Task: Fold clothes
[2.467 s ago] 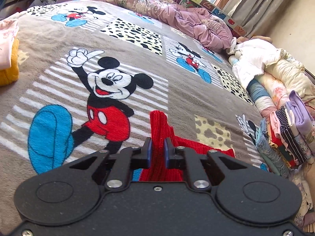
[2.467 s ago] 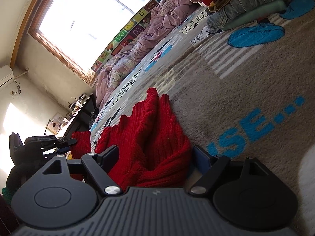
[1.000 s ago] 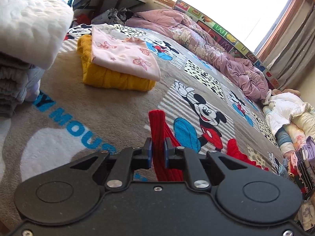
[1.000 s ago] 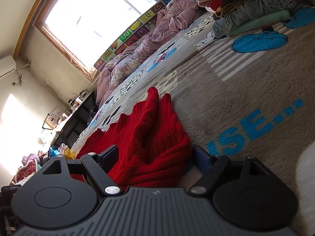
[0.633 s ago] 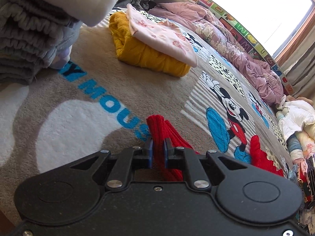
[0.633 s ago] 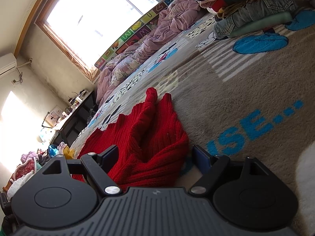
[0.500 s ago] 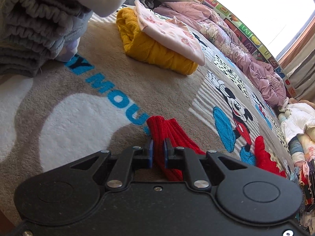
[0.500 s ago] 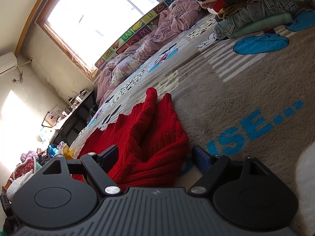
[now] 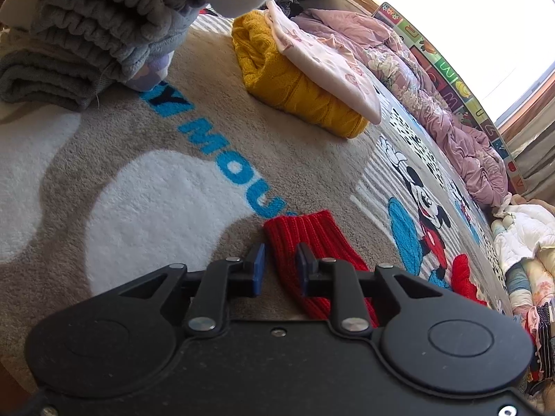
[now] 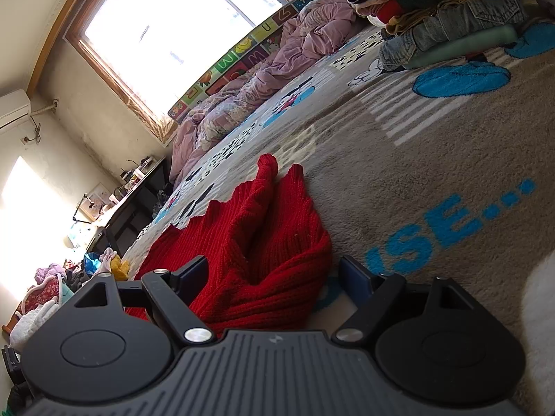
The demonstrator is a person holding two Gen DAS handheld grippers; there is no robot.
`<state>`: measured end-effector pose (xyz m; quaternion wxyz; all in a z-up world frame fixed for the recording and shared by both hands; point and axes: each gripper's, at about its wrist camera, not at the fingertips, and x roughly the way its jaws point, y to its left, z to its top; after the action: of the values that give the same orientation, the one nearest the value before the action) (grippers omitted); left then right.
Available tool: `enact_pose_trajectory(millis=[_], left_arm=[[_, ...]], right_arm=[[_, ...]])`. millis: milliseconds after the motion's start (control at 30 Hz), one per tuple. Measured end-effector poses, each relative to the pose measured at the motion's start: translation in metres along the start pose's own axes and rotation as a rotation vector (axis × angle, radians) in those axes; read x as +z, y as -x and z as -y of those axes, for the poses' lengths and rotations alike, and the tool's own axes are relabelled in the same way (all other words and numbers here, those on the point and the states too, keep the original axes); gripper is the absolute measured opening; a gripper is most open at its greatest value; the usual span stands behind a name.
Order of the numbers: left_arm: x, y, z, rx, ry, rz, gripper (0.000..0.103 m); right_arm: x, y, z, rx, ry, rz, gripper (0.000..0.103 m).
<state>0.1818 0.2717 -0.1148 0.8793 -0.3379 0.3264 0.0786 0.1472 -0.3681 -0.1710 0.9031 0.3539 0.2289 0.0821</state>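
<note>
We are laying out the red ribbed knit sweater [image 9: 314, 239] on the cartoon-print blanket [image 9: 145, 187]: left claw [image 9: 279, 269] opening off its cuff, right claw [image 10: 274, 279] spread around bunched fabric. Next, we judge, smoothing it flat.

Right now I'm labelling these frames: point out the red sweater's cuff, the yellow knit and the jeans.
red sweater's cuff [image 9: 305, 228]: left wrist view, ribbed end.
yellow knit [image 9: 295, 93]: left wrist view, folded side.
jeans [image 10: 461, 17]: right wrist view, denim in the pile.
</note>
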Motion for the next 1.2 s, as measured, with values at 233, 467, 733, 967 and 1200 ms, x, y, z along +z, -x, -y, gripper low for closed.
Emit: enact_pose_trajectory(millis=[233, 467, 733, 967, 1200], left_arm=[[-0.01, 0.017, 0.028, 0.073, -0.08, 0.075, 0.024], [-0.029, 0.014, 0.072, 0.025, -0.184, 0.06, 0.028], [-0.072, 0.008, 0.134, -0.131, -0.216, -0.018, 0.052], [-0.135, 0.017, 0.18, -0.217, -0.324, -0.079, 0.055], [-0.167, 0.026, 0.198, -0.247, -0.419, -0.112, 0.055]], right_arm=[[0.003, 0.003, 0.002, 0.007, -0.029, -0.001, 0.081], [0.007, 0.011, 0.015, 0.026, -0.134, 0.034, 0.073], [0.011, 0.005, 0.021, 0.003, -0.154, 0.041, 0.059], [0.016, -0.013, 0.008, -0.05, -0.057, -0.003, 0.059], [0.015, -0.02, 0.003, -0.06, -0.009, -0.022, 0.031]])
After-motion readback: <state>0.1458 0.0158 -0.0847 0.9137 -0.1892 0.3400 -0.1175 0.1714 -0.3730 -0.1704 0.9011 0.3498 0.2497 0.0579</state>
